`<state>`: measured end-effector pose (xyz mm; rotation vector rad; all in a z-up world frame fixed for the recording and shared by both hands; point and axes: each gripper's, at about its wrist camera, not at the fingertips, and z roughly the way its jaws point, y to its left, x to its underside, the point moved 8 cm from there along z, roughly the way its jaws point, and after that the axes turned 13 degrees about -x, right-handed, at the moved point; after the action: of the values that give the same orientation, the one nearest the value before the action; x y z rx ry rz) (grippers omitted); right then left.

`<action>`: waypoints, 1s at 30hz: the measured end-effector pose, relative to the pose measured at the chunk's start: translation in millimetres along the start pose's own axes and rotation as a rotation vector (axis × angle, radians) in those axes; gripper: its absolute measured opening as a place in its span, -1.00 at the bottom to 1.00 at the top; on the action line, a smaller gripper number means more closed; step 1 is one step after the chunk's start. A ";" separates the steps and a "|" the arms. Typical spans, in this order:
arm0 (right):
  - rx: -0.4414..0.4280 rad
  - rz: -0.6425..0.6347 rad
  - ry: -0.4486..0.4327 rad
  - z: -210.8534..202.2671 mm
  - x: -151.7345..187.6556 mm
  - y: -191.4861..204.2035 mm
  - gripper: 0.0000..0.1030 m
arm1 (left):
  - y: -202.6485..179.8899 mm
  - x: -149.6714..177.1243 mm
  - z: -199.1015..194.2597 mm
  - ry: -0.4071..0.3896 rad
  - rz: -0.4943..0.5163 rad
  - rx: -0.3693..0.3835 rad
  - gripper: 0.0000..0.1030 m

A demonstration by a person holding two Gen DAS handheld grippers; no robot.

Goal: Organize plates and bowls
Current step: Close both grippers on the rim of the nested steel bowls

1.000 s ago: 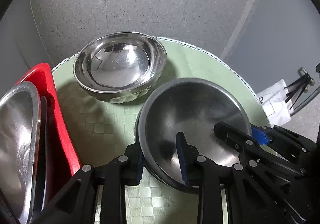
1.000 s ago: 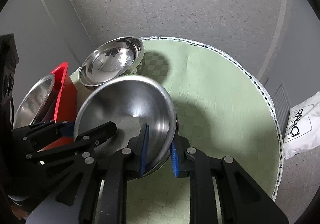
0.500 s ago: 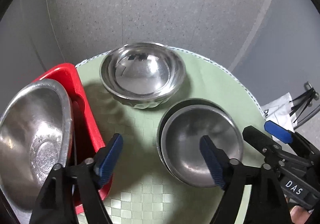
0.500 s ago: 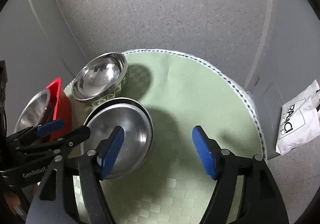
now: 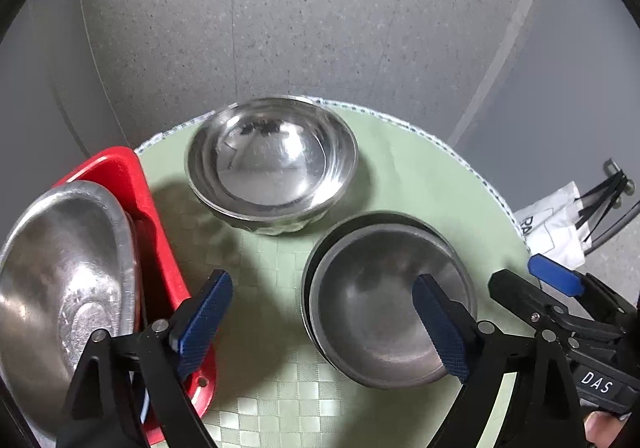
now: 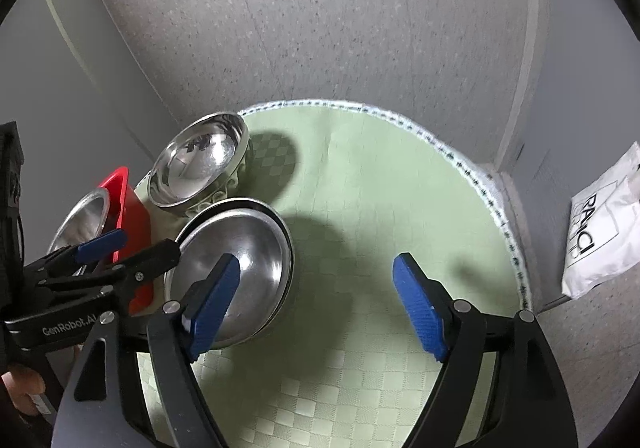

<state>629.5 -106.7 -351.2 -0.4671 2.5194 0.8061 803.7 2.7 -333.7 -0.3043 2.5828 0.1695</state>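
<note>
A stack of steel plates (image 5: 380, 300) lies on the round green mat (image 5: 416, 183); it also shows in the right wrist view (image 6: 244, 252). A stack of steel bowls (image 5: 272, 163) stands behind it, also in the right wrist view (image 6: 196, 163). A red rack (image 5: 132, 191) at the left holds an upright steel plate (image 5: 60, 288). My left gripper (image 5: 320, 324) is open and empty above the plates' near left. My right gripper (image 6: 316, 304) is open and empty, above the mat right of the plates.
The mat's edge (image 6: 480, 183) drops to a speckled floor (image 6: 360, 27). A white printed bag (image 6: 600, 224) lies on the floor at the right. The right half of the mat (image 6: 380, 199) is bare.
Both grippers let go of the steel plate, opened wide and pulled back and up. The plate now rests on the plate stack.
</note>
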 end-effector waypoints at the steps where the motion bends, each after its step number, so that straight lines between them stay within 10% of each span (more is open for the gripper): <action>1: -0.006 0.007 0.012 3.7 0.9 -1.2 0.57 | -0.7 -1.0 3.3 0.008 0.002 -0.003 0.72; 10: -0.059 0.036 0.096 35.9 8.0 -3.5 0.50 | -13.0 0.1 32.0 0.043 0.094 -0.055 0.37; 15: -0.103 0.032 0.141 50.2 12.7 1.0 -0.04 | -22.6 2.3 41.0 0.056 0.143 -0.082 0.07; 18: -0.130 0.030 0.168 57.0 15.6 4.2 -0.47 | -28.0 1.7 44.0 0.061 0.163 -0.073 -0.45; 30: -0.151 0.028 0.164 56.8 16.1 2.7 -0.51 | -28.0 1.9 54.2 0.088 0.134 -0.045 -0.51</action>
<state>632.6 -72.8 -399.5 -0.5705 2.6305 1.0109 835.7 -15.0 -382.5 -0.1584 2.6902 0.2687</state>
